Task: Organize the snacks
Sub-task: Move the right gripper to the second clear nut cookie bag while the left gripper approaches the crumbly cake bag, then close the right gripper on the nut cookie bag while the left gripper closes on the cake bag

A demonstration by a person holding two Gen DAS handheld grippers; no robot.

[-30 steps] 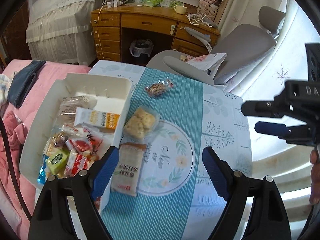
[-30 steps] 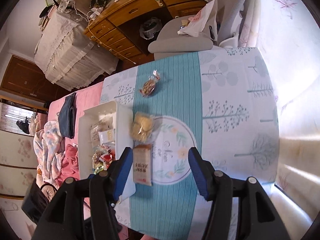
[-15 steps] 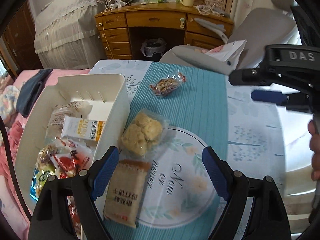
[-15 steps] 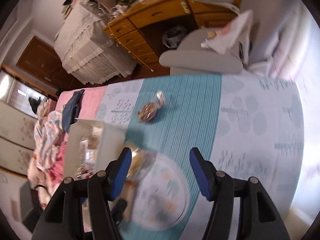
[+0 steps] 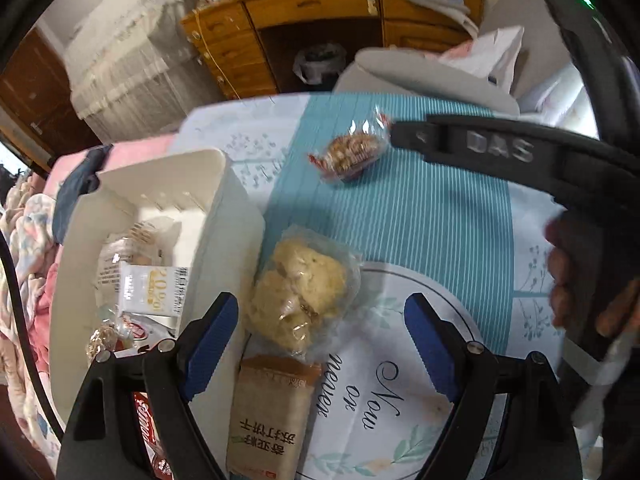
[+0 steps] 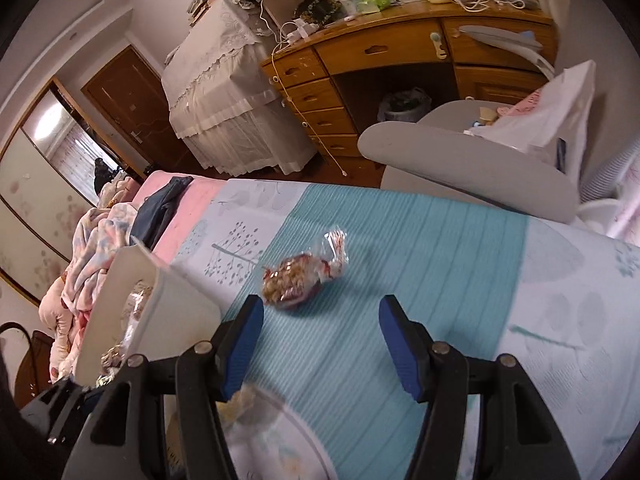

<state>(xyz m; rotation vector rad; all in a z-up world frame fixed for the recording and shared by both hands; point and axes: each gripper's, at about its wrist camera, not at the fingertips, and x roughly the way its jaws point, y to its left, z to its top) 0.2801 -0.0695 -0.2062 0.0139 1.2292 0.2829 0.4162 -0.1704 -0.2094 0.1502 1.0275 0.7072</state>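
A white bin (image 5: 236, 216) at the table's left holds several wrapped snacks. On the teal runner lie a clear-wrapped pale pastry (image 5: 300, 292), a brown biscuit packet (image 5: 272, 420) and, farther off, a small nut snack in clear wrap (image 5: 352, 152). My left gripper (image 5: 320, 344) is open and empty, low over the pastry, which lies between its blue fingers. My right gripper (image 6: 320, 344) is open and empty, just short of the nut snack (image 6: 300, 276). The bin's corner (image 6: 160, 300) shows at its left.
A grey office chair (image 6: 472, 168) stands at the table's far edge with a white bag (image 6: 552, 116) on it. A wooden desk (image 6: 400, 60) is behind. A bed with pink bedding (image 6: 120, 220) lies left of the table.
Both grippers have moved forward and lower towards the table. The left one now straddles the pastry. The right one has closed in on the nut snack. Both stay open.
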